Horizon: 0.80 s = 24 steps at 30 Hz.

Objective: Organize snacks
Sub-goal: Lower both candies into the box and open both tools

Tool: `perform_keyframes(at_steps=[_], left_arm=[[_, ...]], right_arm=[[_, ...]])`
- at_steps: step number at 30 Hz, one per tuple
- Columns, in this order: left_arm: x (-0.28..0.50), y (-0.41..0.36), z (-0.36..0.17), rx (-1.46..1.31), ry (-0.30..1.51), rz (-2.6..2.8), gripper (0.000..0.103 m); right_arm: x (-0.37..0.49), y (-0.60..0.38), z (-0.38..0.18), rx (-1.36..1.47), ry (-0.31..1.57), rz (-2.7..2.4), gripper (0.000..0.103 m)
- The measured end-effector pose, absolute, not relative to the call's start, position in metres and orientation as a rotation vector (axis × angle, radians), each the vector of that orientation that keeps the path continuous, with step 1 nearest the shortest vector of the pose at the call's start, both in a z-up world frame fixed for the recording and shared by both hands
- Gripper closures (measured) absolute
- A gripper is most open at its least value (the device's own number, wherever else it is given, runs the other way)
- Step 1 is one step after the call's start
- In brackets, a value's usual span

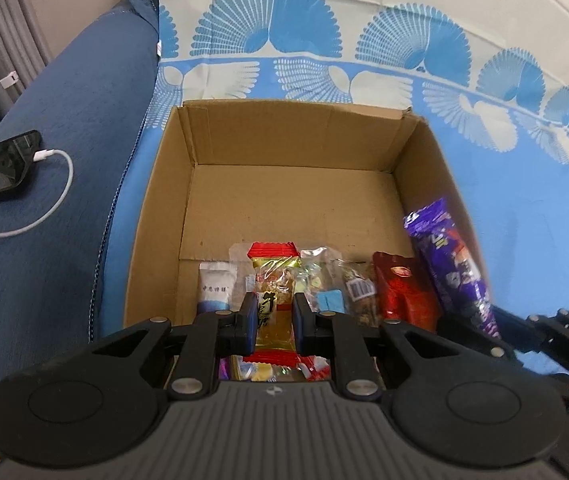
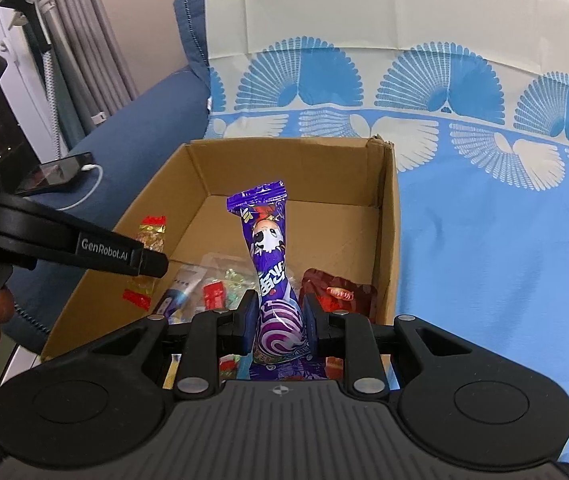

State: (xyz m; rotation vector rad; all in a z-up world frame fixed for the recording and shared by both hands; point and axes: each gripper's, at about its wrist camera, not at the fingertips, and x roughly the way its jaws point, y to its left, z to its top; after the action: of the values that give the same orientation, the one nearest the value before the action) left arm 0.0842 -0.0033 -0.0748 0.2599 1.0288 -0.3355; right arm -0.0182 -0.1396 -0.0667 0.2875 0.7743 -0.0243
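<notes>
Both packets you carry are light, soft and crinkly, with slick film that can slide between the pads, so keep your hold low on the flat body, not on the thin sealed end.

Your left tool (image 1: 271, 322) is clamped on the gold packet with red ends (image 1: 273, 276), its pads nearly together around the middle. The packet hangs over the near part of the cardboard box (image 1: 284, 140), above the loose snacks (image 1: 324, 280) already lying on the box floor.

Your right tool (image 2: 280, 322) is clamped on the lower end of the purple packet (image 2: 266, 248), which stands up tall above the pads and leans a little over the box opening. Being long and floppy, it may tip as you lower it.

The box sits on the blue patterned bedspread (image 1: 524, 208).
</notes>
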Motion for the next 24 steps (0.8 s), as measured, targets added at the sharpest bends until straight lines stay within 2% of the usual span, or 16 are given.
perform_keyframes(at_steps=[2, 3, 4, 5, 6, 7, 14, 16, 24], left_arm=[[0.091, -0.005, -0.08, 0.263, 1.047, -0.333, 0.078], [0.094, -0.004, -0.082, 0.259, 1.059, -0.333, 0.053], [0.097, -0.004, -0.084, 0.253, 1.074, -0.323, 0.015], [0.1, -0.002, -0.085, 0.243, 1.084, -0.303, 0.001], [0.099, 0.001, -0.085, 0.225, 1.071, -0.288, 0.0], [0.098, 0.004, -0.084, 0.214, 1.055, -0.276, 0.0], [0.083, 0.015, -0.085, 0.254, 1.055, -0.232, 0.0], [0.072, 0.021, -0.082, 0.247, 1.043, -0.218, 0.0], [0.024, 0.034, -0.071, 0.311, 0.999, -0.181, 0.0]], right_arm=[[-0.012, -0.14, -0.069, 0.274, 0.775, -0.036, 0.076], [-0.01, -0.141, -0.07, 0.272, 0.774, -0.044, 0.07], [-0.007, -0.142, -0.072, 0.281, 0.778, -0.053, 0.052], [-0.005, -0.144, -0.072, 0.293, 0.784, -0.067, 0.044], [-0.004, -0.146, -0.073, 0.304, 0.783, -0.081, 0.033], [-0.005, -0.147, -0.073, 0.311, 0.783, -0.092, 0.029], [-0.025, -0.137, -0.07, 0.318, 0.82, -0.069, 0.017], [-0.035, -0.13, -0.065, 0.311, 0.818, -0.063, 0.01], [-0.075, -0.104, -0.049, 0.236, 0.794, -0.049, 0.001]])
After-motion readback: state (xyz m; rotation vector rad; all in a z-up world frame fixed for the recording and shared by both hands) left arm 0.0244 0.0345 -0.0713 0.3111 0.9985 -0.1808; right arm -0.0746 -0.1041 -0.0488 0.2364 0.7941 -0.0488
